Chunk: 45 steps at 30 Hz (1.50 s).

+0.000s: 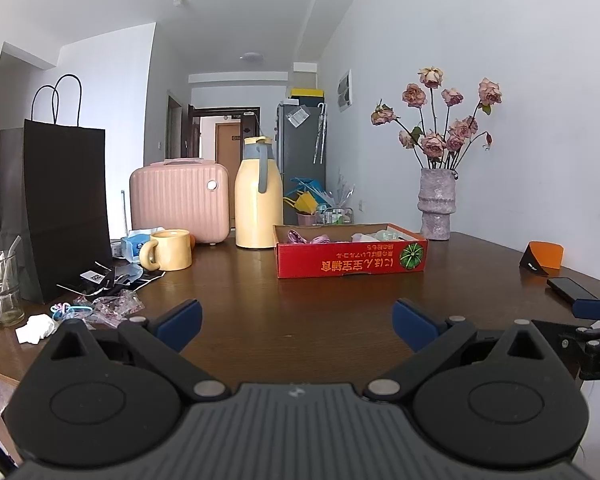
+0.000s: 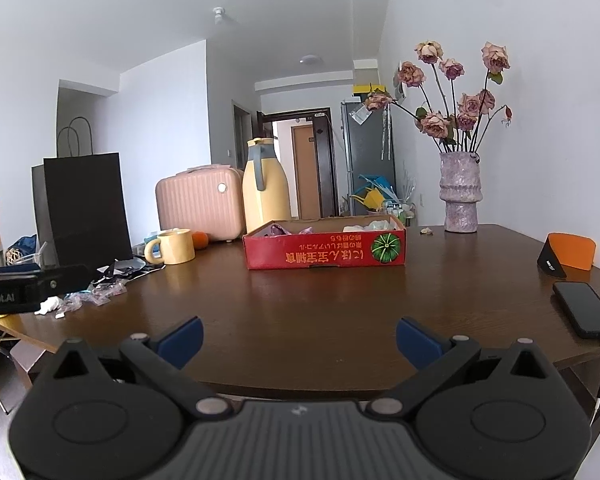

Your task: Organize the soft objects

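Both hand-held grippers hover low over the near edge of a dark brown wooden table (image 1: 300, 292), each spread wide with nothing between its blue-padded fingers. The left gripper (image 1: 297, 325) points straight across the tabletop; the right gripper (image 2: 299, 344) does the same from a spot just to its side, and each shows at the edge of the other's view.

The task's things — pale pink, white and greenish soft objects (image 1: 340, 237) — lie inside a shallow red cardboard box with a green pumpkin printed on its front (image 1: 352, 260). From the left gripper the box sits at about 1 o'clock, well apart across bare wood; from the right gripper it is near 12 o'clock, likewise well ahead. What each soft piece is cannot be told at this range.

Behind the box, at 11 o'clock, stands a tall cream-yellow thermos jug with a grey handle (image 1: 259, 196), and beside it a ribbed pink hard-shell case (image 1: 179, 202). A yellow ceramic mug (image 1: 170, 249) sits further left, next to a tall black paper bag with cord handles (image 1: 56, 208). At 2 o'clock a mottled purple vase of dried pink roses (image 1: 438, 204) stands by the wall — and a black smartphone (image 2: 586, 314) lies at the table's right edge.
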{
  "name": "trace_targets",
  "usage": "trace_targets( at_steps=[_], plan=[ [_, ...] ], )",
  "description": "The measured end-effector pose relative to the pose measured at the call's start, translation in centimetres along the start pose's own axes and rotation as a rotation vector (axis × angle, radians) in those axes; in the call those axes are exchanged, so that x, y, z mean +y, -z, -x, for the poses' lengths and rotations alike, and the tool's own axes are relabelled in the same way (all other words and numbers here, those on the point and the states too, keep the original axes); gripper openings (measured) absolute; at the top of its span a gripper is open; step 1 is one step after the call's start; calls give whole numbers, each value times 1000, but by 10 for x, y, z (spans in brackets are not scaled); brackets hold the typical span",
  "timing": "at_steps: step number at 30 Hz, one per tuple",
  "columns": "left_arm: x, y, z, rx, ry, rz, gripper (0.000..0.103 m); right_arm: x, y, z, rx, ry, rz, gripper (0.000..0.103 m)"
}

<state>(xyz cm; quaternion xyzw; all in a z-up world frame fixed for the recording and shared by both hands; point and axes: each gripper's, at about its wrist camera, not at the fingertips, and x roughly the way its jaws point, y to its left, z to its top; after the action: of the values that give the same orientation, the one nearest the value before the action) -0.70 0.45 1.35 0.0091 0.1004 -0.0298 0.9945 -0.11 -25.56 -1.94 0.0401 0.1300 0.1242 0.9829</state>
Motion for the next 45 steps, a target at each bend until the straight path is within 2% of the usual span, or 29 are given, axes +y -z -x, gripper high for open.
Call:
trace_targets(
  at_steps=[45],
  plan=[
    [-2, 3, 0, 1, 18, -15, 103, 3, -1, 3, -18, -1, 15, 103]
  ],
)
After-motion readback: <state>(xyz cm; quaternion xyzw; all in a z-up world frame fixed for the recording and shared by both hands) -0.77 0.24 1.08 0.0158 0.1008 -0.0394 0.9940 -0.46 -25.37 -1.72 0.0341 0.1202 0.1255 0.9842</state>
